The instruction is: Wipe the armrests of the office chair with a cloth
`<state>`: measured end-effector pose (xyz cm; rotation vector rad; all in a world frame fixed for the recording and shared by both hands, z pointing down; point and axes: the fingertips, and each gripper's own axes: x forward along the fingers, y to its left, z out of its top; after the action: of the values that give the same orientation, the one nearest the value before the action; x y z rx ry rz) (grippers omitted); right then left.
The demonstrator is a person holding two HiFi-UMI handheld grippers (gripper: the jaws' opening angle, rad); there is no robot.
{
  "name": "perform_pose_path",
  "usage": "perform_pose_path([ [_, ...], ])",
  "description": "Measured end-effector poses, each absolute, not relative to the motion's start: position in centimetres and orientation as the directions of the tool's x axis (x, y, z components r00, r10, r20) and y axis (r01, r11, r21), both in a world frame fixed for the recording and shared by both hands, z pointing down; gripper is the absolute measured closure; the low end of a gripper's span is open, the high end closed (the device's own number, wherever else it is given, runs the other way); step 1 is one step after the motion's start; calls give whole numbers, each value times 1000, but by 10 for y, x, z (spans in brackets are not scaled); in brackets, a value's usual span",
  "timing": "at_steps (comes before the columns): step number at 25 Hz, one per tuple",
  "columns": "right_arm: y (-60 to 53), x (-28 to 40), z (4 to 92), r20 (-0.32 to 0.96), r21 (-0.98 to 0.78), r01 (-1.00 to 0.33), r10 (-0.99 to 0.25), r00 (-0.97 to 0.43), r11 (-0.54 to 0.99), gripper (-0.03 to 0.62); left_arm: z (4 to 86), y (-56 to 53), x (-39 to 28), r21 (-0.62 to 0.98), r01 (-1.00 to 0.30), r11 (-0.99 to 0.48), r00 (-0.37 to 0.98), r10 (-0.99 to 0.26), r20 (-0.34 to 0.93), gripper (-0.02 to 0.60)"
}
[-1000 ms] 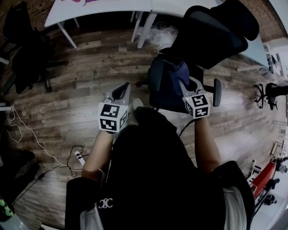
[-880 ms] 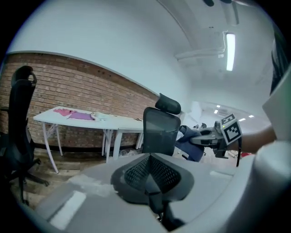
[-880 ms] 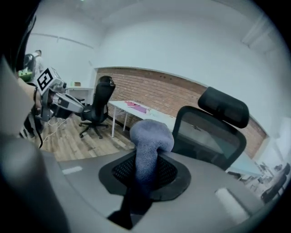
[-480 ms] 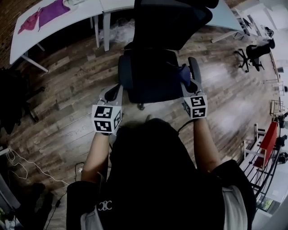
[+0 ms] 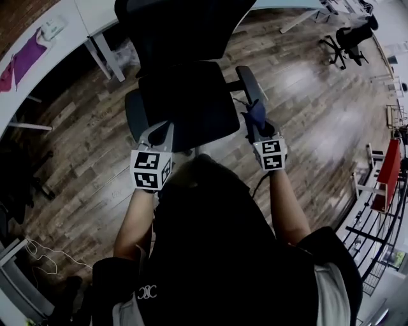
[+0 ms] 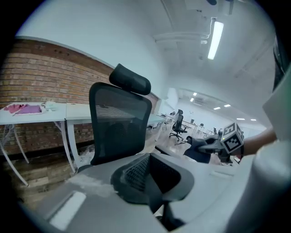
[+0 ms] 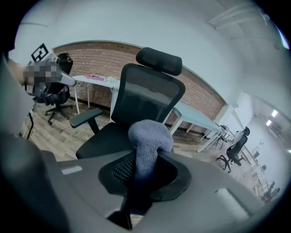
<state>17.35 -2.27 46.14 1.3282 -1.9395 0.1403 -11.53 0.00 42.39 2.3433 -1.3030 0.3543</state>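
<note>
Blue cloth (image 7: 148,136) is clamped by the fingers of the right gripper (image 7: 142,175) at the right armrest (image 5: 247,83), those of the left gripper (image 6: 152,182) being pressed together empty; wiping is judged barely begun.

Office chair (image 5: 185,102) stands in front of the desk (image 5: 76,19).

Nubby blue cloth (image 7: 149,133), black mesh chair back (image 7: 146,98), matt wood-plank floor (image 5: 306,108)

Bunched blue cloth (image 5: 256,113) near the black armrest (image 5: 247,81).
</note>
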Motion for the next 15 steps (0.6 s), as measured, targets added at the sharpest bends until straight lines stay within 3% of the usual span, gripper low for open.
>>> perform_pose_path([
  [5, -63, 224, 518, 721, 265, -811, -666, -192, 521, 522, 432, -41, -59, 273, -864, -424, 504, -728, 465, 577],
  [10, -83, 242, 581, 803, 205, -714, -532, -269, 670, 522, 446, -70, -7, 245, -883, -400, 467, -710, 526, 577],
  [15, -100, 262, 621, 866, 126, -676, -413, -282, 726, 522, 440, -79, 22, 243, -905, -349, 425, -718, 551, 577],
])
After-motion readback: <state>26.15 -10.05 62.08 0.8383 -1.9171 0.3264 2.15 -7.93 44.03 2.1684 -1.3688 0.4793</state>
